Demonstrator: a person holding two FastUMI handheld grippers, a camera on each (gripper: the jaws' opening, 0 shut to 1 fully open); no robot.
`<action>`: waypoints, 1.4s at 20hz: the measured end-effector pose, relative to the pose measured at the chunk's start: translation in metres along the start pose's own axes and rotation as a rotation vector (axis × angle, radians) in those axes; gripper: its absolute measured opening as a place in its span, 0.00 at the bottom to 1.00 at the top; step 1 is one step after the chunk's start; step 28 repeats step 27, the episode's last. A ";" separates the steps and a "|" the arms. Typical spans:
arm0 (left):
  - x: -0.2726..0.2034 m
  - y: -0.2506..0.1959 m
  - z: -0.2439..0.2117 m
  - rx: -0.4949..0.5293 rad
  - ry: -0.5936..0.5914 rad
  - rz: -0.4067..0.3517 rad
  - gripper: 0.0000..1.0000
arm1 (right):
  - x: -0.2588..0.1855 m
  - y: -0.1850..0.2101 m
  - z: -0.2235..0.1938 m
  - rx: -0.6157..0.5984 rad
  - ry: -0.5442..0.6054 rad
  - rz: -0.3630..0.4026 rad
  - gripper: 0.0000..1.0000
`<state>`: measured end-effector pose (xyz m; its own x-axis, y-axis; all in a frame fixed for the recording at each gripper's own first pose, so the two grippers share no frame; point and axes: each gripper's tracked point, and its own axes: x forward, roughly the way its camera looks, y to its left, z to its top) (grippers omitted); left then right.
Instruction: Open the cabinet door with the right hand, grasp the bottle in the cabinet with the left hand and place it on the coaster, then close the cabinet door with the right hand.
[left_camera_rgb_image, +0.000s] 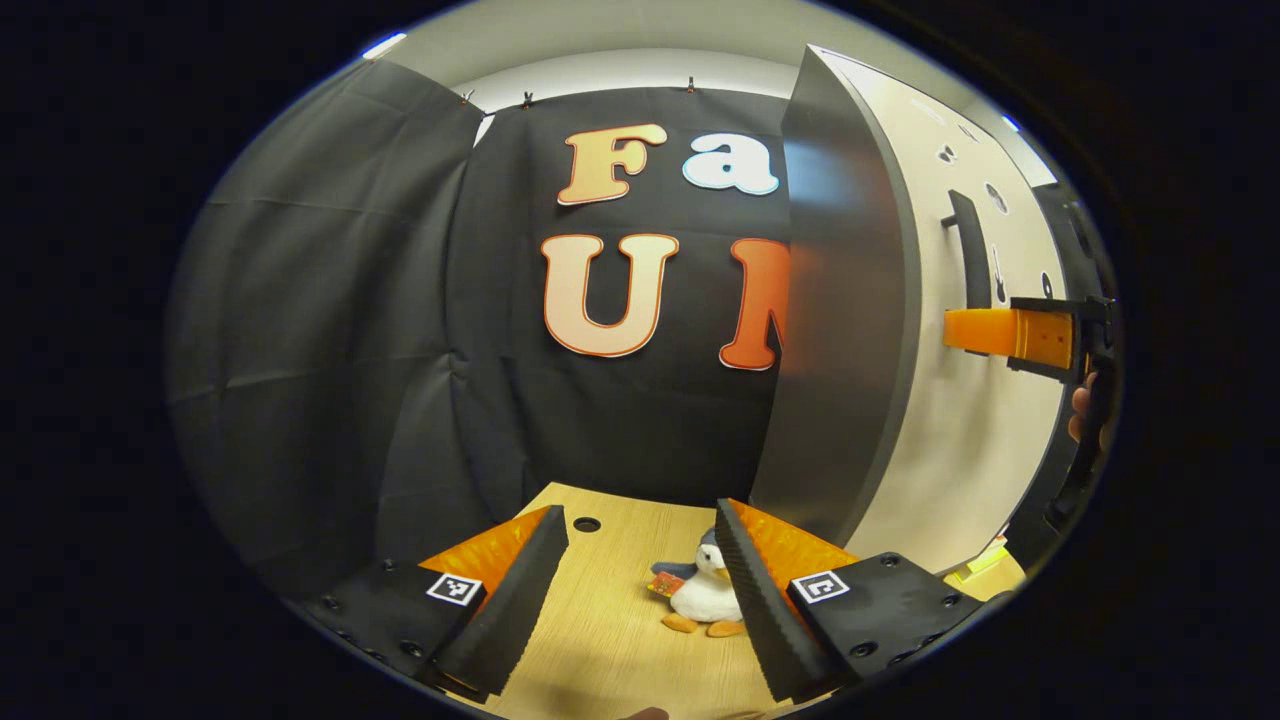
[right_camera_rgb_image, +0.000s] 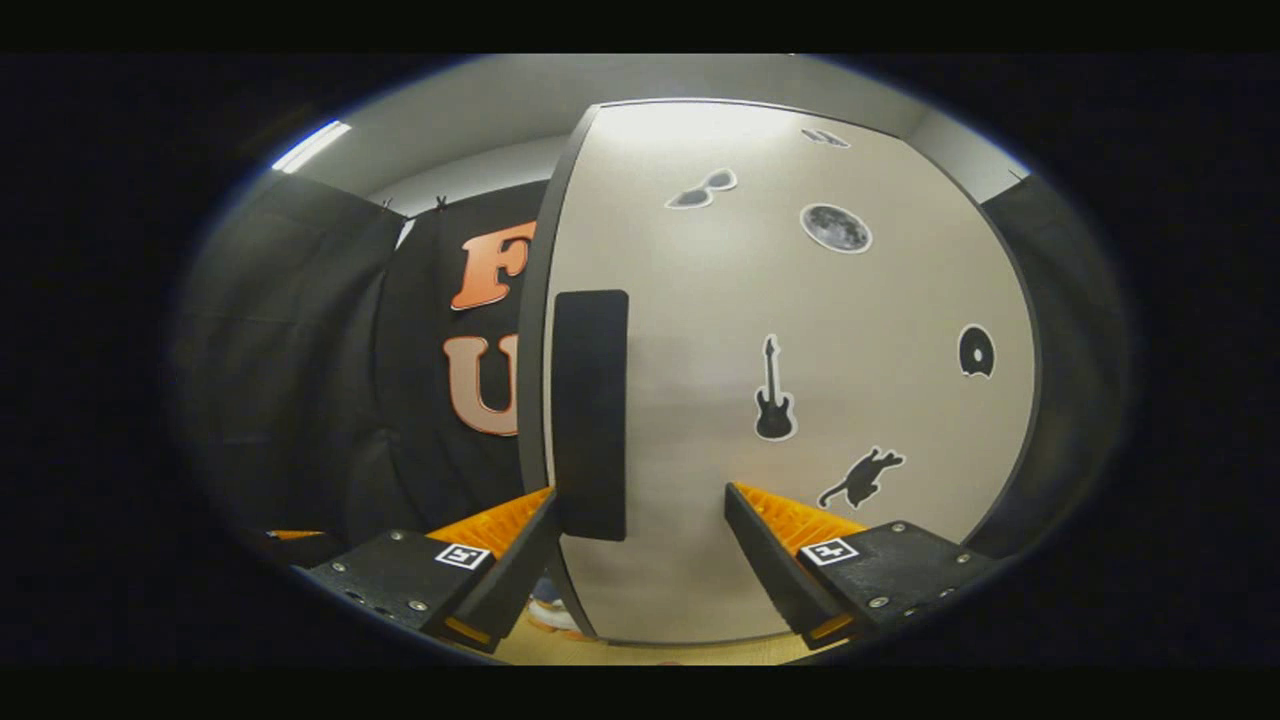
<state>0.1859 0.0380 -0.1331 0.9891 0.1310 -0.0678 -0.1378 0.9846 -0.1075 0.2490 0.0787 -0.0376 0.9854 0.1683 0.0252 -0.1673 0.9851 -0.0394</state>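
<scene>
Before my right gripper (right_camera_rgb_image: 640, 525) stands the pale sticker-dotted cabinet door (right_camera_rgb_image: 790, 400), shut; its black bar handle (right_camera_rgb_image: 590, 415) sits between my spread fingers, ungrasped. My left gripper (left_camera_rgb_image: 640, 590) waits open over the wooden table (left_camera_rgb_image: 600, 640). Bottle and coaster unseen; every step remains.

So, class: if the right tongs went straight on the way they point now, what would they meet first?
Probably the cabinet door: its pale front lies straight ahead between the open right tongs. The door handle stands just left of centre, near the left finger. Depth is unclear.
</scene>
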 end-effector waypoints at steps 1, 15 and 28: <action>-0.006 0.002 0.004 0.010 -0.004 0.011 0.97 | -0.010 -0.001 -0.001 0.005 0.006 0.001 0.97; -0.181 -0.060 0.078 0.099 -0.078 -0.076 0.94 | -0.239 -0.058 0.007 0.049 0.020 -0.099 0.97; -0.281 -0.094 0.098 0.099 -0.105 -0.118 0.94 | -0.346 -0.079 0.013 0.074 0.008 -0.119 0.97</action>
